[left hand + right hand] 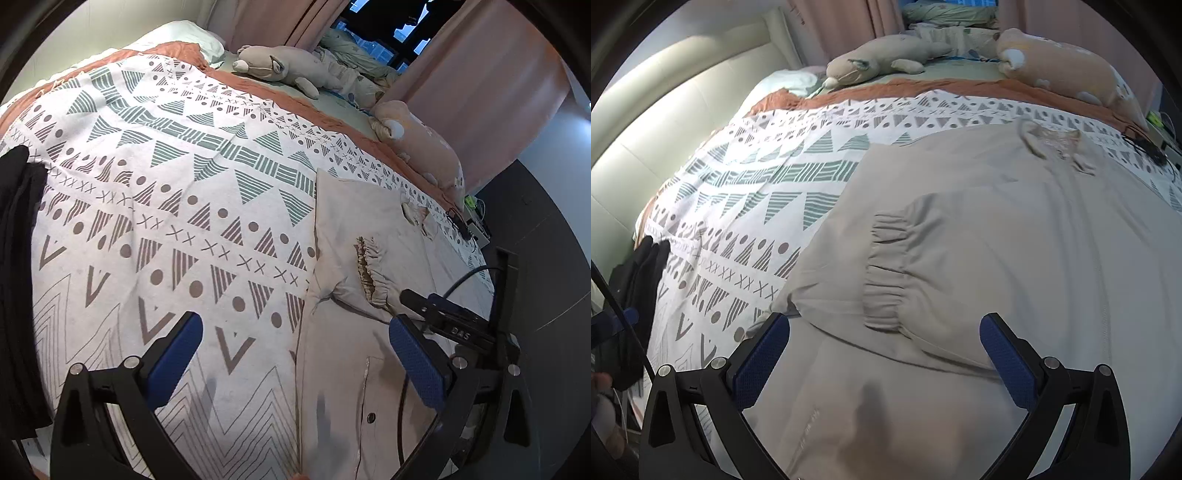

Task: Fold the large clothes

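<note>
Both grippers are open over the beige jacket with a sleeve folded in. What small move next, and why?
Probably lower the left gripper onto the jacket's near left edge and pinch it. Both grippers are open and empty, the sleeve cuff already lies folded across the body, and that edge sits between the left gripper's fingers.

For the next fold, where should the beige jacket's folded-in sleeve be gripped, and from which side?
Probably at the gathered cuff of the sleeve, coming from the jacket's left edge over the patterned bedspread. The elastic ruffles bunch up there, giving thickness to pinch, while the rest lies flat. The open right gripper already faces it.
</note>
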The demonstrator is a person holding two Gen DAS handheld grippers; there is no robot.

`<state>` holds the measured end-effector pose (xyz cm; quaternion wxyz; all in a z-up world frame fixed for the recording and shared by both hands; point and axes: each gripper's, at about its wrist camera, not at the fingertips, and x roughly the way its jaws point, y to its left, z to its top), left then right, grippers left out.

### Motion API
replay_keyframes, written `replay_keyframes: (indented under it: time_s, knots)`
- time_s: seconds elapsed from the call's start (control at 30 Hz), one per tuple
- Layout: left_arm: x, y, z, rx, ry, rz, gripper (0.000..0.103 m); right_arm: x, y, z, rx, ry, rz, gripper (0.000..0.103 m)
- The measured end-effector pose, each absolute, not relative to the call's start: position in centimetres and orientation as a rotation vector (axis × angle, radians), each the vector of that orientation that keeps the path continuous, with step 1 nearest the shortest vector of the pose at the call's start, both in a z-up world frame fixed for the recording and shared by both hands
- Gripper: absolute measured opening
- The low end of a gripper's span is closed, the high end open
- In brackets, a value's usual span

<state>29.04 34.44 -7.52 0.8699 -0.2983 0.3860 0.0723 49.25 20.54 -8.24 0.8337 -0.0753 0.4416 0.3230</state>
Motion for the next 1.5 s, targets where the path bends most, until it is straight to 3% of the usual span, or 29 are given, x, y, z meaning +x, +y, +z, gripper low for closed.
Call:
replay_keyframes:
  time_s: [0.17, 0.33, 0.7, 0.8, 0.9, 1.1, 1.13, 1.27, 1.5]
  knots:
    - [26.7, 35.8, -8.0, -0.657, 0.779, 0.173, 0.103, 51.7, 23.7, -11.1, -0.185, 1.019, 0.639, 0.087]
    - [26.0, 36.3, -9.2, -0.659, 0.796, 0.183, 0.103, 54.7, 25.0, -14.4, -0.129, 1.135, 0.625, 0.087]
    - [27.3, 36.5, -11.4, -0.68, 0.804, 0.18, 0.103, 58.6, 26.1, -14.6, -0.032, 1.232, 0.611, 0.079]
    - [27.8, 36.4, -12.0, -0.683, 0.81, 0.175, 0.103, 58.9, 26.7, -15.0, -0.056, 1.227, 0.585, 0.069]
    - [28.1, 36.5, -12.3, -0.693, 0.811, 0.17, 0.103, 58.6, 26.0, -14.9, -0.059, 1.218, 0.549, 0.04]
    - [28.3, 36.0, -12.4, -0.696, 0.816, 0.158, 0.103, 57.6, 25.1, -13.3, -0.059, 1.183, 0.596, 0.02]
    - [28.4, 35.9, -12.4, -0.699, 0.817, 0.157, 0.103, 57.3, 25.1, -12.8, -0.065, 1.168, 0.604, 0.012]
    - [28.7, 35.4, -12.1, -0.705, 0.817, 0.156, 0.103, 56.4, 23.5, -11.6, -0.083, 1.136, 0.622, 0.005]
    - [30.1, 33.6, -11.0, -0.695, 0.809, 0.135, 0.103, 55.4, 17.4, -9.0, -0.076, 1.074, 0.605, 0.003]
